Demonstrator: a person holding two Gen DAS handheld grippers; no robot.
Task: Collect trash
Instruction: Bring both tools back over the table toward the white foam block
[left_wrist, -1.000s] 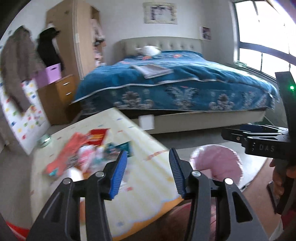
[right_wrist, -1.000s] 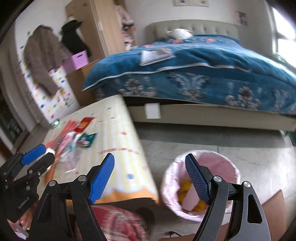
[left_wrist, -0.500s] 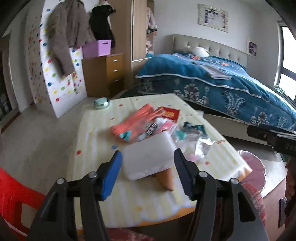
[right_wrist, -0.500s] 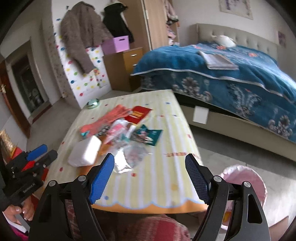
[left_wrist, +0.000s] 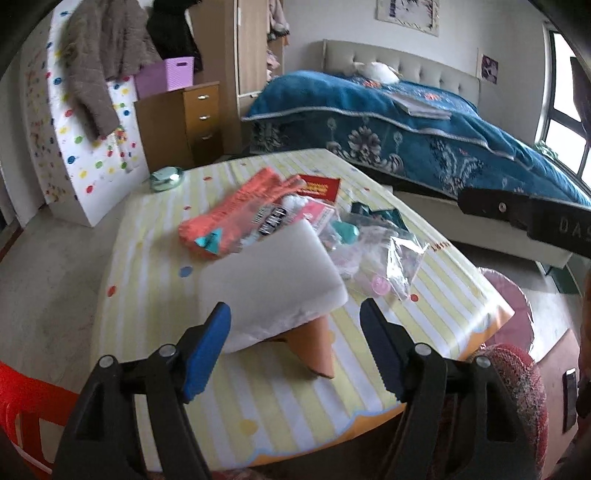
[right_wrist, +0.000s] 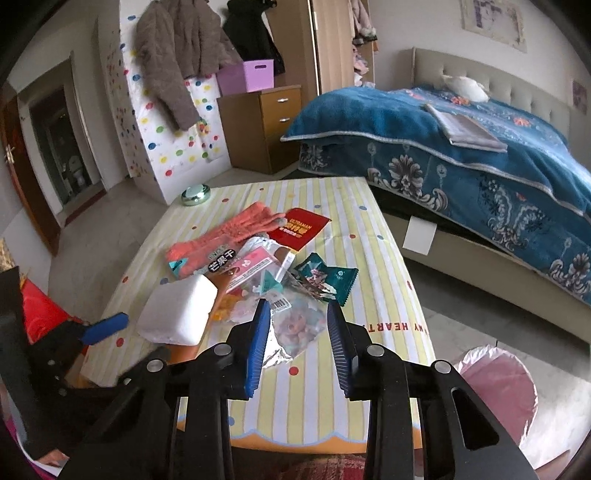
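Observation:
A heap of trash lies on the yellow striped table (right_wrist: 391, 266): a white foam block (left_wrist: 269, 280) (right_wrist: 177, 308), an orange wrapper (left_wrist: 317, 349), clear plastic bags (right_wrist: 295, 325), a teal wrapper (right_wrist: 325, 278), a red packet (right_wrist: 301, 229) and coral gloves (right_wrist: 221, 236). My left gripper (left_wrist: 295, 332) is open, its fingers either side of the foam block's near edge. My right gripper (right_wrist: 297, 343) is open and empty just above the clear bag. The pink-lined bin (right_wrist: 496, 384) stands on the floor at the right.
A green round object (right_wrist: 195, 194) sits at the table's far corner. A blue-covered bed (right_wrist: 461, 147) is behind the table, a wooden drawer unit (right_wrist: 266, 125) and a dotted board with coats to the left. A red chair (left_wrist: 22, 402) is at lower left.
Both grippers swung from the bin and bed side to the table and moved in close to the trash heap. The right gripper's jaws have narrowed.

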